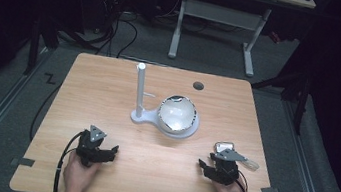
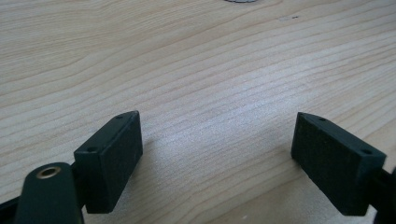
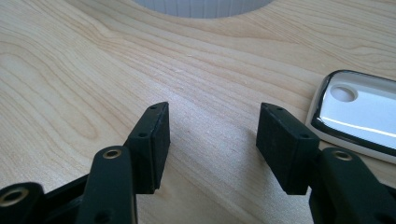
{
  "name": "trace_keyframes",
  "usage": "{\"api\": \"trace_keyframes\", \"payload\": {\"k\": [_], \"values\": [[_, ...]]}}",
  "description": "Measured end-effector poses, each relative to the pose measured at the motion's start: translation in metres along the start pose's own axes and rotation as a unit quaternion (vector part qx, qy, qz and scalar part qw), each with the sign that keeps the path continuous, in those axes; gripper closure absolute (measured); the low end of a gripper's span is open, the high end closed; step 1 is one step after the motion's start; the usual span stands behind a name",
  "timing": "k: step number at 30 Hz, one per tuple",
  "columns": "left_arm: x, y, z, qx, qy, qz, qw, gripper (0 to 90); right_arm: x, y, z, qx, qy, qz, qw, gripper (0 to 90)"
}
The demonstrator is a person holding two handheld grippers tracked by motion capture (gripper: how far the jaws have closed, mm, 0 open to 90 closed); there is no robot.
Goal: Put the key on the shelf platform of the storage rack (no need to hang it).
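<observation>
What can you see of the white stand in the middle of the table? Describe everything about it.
The white stand looks like plastic: a flat base on the wooden table, a tall upright post at its left end, and a round end on the right where a shiny metal bowl sits, tilted. No claw touches it.

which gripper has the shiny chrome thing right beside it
The right gripper: the chrome-edged white object lies just beside its open jaws; the left gripper has bare tabletop.

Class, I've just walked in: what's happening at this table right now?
A person holds the left gripper and the right gripper low over the near edge of the wooden table, both open and empty. Mid-table stands a white stand with a shiny bowl on its base. A small shiny handle-like object lies beside the right gripper, untouched.
</observation>
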State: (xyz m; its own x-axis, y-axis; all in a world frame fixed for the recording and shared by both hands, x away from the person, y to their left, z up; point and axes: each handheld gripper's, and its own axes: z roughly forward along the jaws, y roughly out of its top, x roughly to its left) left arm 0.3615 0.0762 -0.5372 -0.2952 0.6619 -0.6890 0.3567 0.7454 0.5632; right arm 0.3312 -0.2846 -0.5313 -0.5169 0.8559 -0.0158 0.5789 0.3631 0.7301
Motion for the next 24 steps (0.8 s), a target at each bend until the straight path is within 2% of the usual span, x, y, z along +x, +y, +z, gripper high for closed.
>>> {"api": "trace_keyframes", "payload": {"k": [4, 12, 15, 24], "values": [[0.0, 0.0, 0.0, 0.0, -0.001, 0.002, 1.0, 16.8, -0.001, 0.0, 0.0, -0.001, 0.004, 0.005, 1.0, 47.2], [0.0, 0.0, 0.0, 0.001, 0.0, 0.002, 1.0, 16.8, -0.005, 0.0, -0.001, -0.006, -0.004, 0.025, 0.9997, 55.6], [0.0, 0.0, 0.0, 0.001, -0.001, 0.003, 1.0, 16.8, -0.007, 0.0, -0.001, -0.008, -0.012, 0.034, 0.9993, 56.1], [0.0, 0.0, 0.0, 0.001, -0.001, 0.003, 1.0, 16.8, -0.016, 0.0, -0.015, -0.032, -0.011, 0.04, 0.9986, 60.3]]}}
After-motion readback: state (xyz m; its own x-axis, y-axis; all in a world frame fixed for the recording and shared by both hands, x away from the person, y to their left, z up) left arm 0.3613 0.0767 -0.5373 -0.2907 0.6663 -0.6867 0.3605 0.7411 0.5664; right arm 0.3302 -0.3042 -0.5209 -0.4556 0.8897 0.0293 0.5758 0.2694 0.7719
